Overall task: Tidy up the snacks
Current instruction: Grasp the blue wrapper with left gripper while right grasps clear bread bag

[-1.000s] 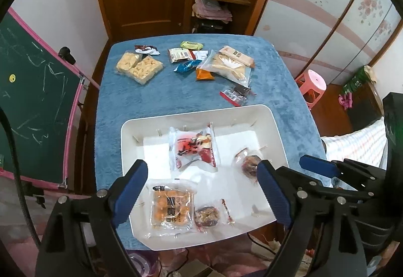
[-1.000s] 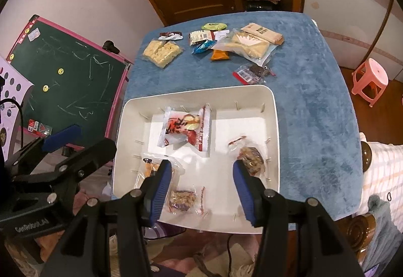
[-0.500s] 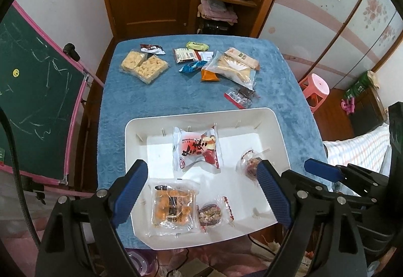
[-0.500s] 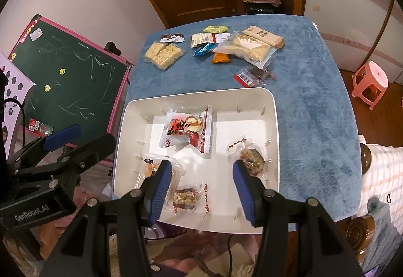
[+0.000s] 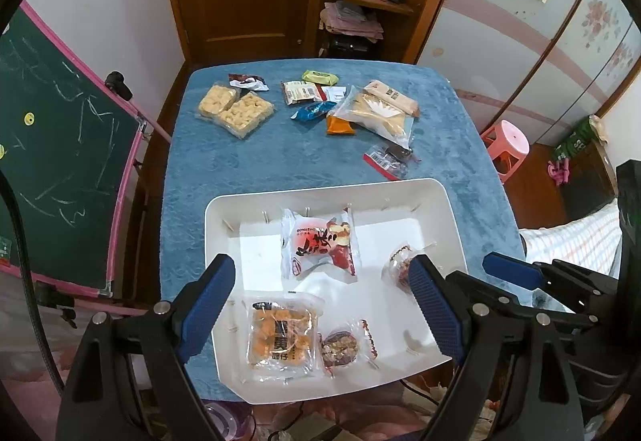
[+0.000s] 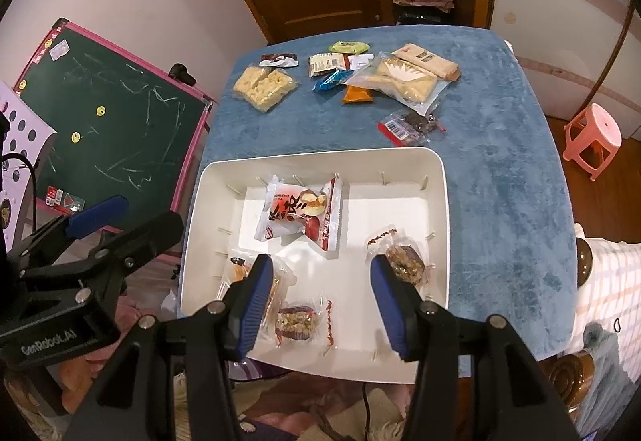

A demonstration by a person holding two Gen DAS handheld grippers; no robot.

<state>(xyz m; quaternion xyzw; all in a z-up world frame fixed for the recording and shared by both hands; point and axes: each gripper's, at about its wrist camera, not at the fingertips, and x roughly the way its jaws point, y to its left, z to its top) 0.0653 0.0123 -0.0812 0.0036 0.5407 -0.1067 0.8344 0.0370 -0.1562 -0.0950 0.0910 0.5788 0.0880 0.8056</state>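
Note:
A white tray (image 5: 224, 208) (image 6: 436, 176) sits at the near edge of the blue-covered table. It holds a red-and-white cake packet (image 5: 318, 244) (image 6: 300, 214), an orange snack pack (image 5: 280, 335), and two round nut cakes in clear wrappers (image 5: 340, 349) (image 6: 404, 262). Loose snacks lie at the table's far end: a clear pack of puffed squares (image 5: 236, 110) (image 6: 266, 86), several small packets (image 5: 316, 96) and a big clear biscuit bag (image 5: 376, 114) (image 6: 400, 82). My left gripper (image 5: 320, 305) hangs open above the tray, holding nothing. The right gripper (image 6: 322, 295) hangs partly open, also holding nothing.
A green chalkboard with a pink frame (image 5: 60, 160) (image 6: 112, 120) stands left of the table. A pink stool (image 5: 506, 146) (image 6: 593, 138) is on the floor at the right. A wooden door and shelves stand behind the table. A small red-and-clear packet (image 5: 388, 158) lies just beyond the tray.

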